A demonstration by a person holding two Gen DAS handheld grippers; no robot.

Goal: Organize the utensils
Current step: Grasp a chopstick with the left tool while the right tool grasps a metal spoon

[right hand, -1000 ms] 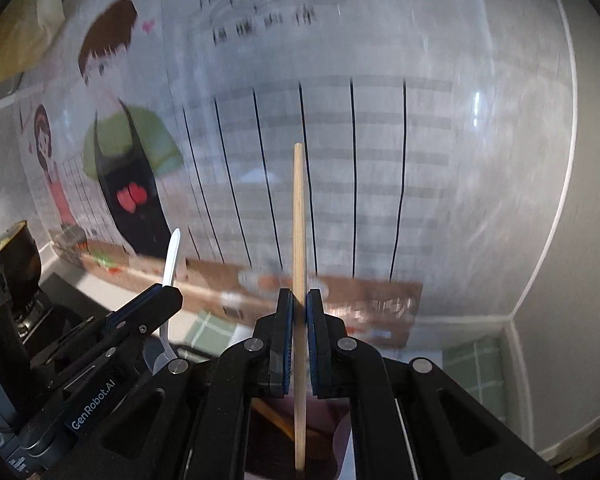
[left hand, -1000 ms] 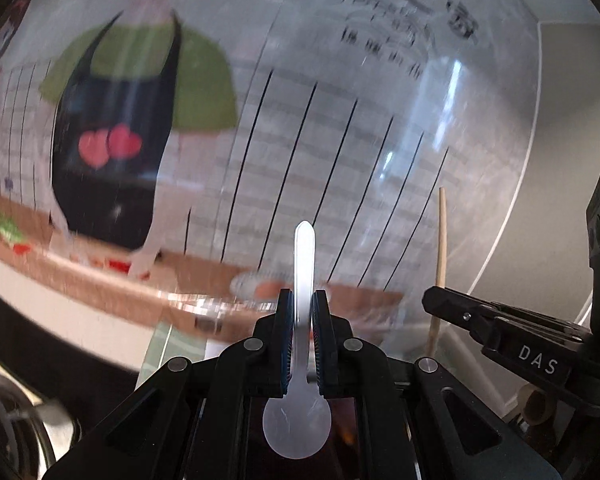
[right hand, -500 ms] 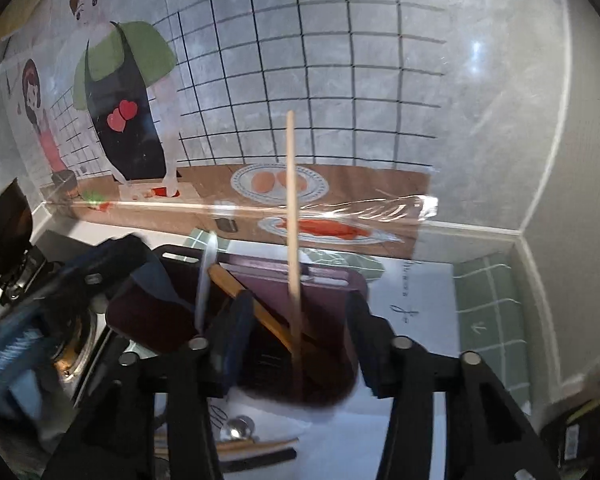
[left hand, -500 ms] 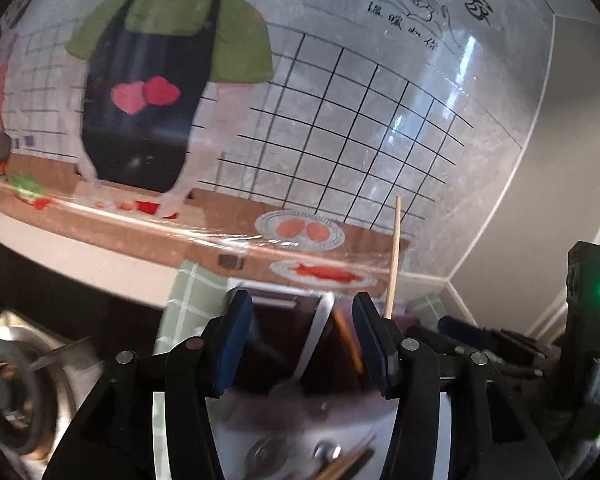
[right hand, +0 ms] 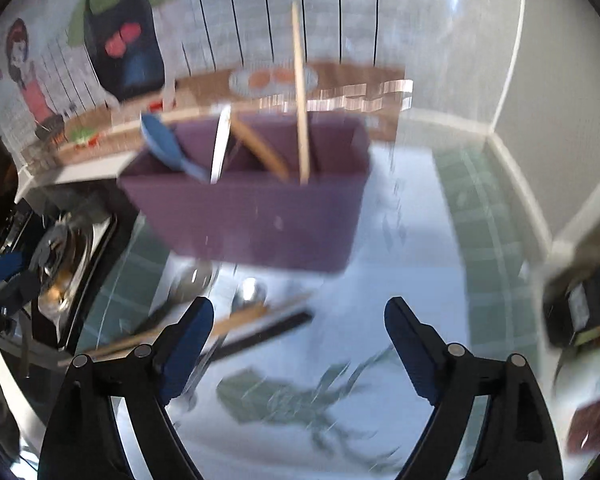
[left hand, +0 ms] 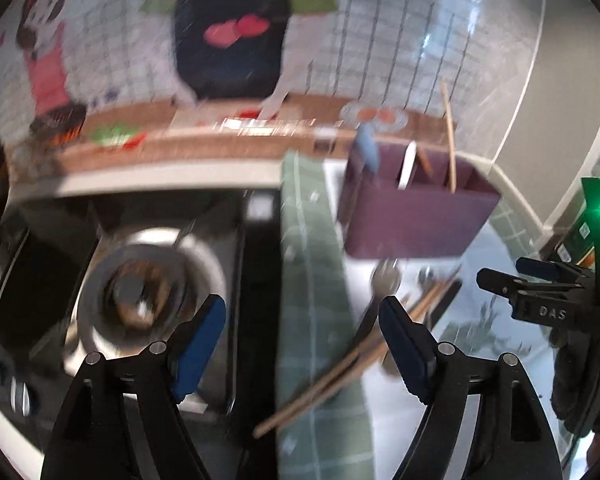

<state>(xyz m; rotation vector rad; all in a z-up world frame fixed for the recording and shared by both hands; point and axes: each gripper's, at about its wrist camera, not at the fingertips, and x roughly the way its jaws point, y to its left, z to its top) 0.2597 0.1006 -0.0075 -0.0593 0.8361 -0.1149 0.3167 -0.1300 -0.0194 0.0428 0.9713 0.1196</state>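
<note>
On the bench (right hand: 412, 208), in front of the purple holder (right hand: 252, 216), the loose utensils (right hand: 236, 324) are seen lying crosswise, nearer the left tongs (left hand: 302, 344). Both the left and right tongs (right hand: 298, 344) are opening, with nothing grasped.
</note>
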